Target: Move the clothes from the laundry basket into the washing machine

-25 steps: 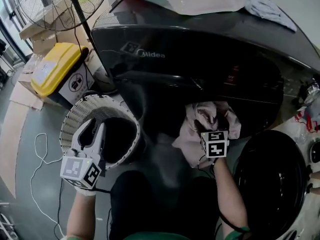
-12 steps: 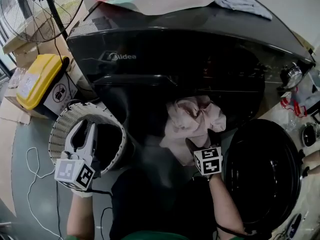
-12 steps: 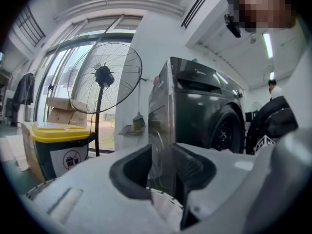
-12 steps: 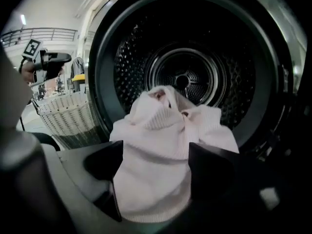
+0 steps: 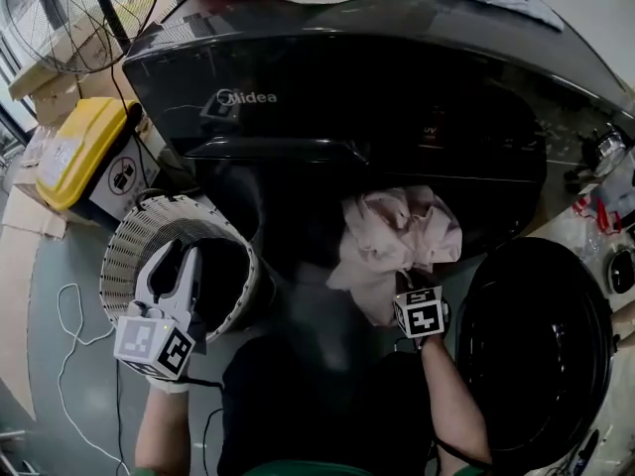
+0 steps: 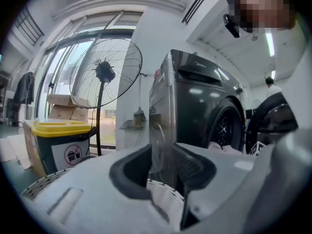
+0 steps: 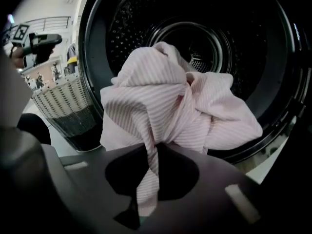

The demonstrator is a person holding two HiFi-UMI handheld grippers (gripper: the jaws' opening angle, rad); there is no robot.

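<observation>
My right gripper (image 7: 155, 149) has just pinched shut on 1 fold of the striped shirt (image 7: 180, 106), bunched just ahead at the drum (image 7: 146, 18) mouth; soft, light, floppy, so grip deep. My left gripper (image 6: 162, 152) gapes empty above the basket (image 5: 134, 238)

Head view: high, steeply down on washing machine (image 5: 377, 117) front, laundry basket (image 5: 124, 251) at lower left

Left gripper view: low, about level, over basket rim, past fan (image 6: 105, 72) and yellow bin (image 6: 58, 128) to machine's side

Right gripper view: close, facing drum (image 7: 195, 43), pink striped garment (image 7: 170, 106) filling centre

Machine and basket appear in all three views
</observation>
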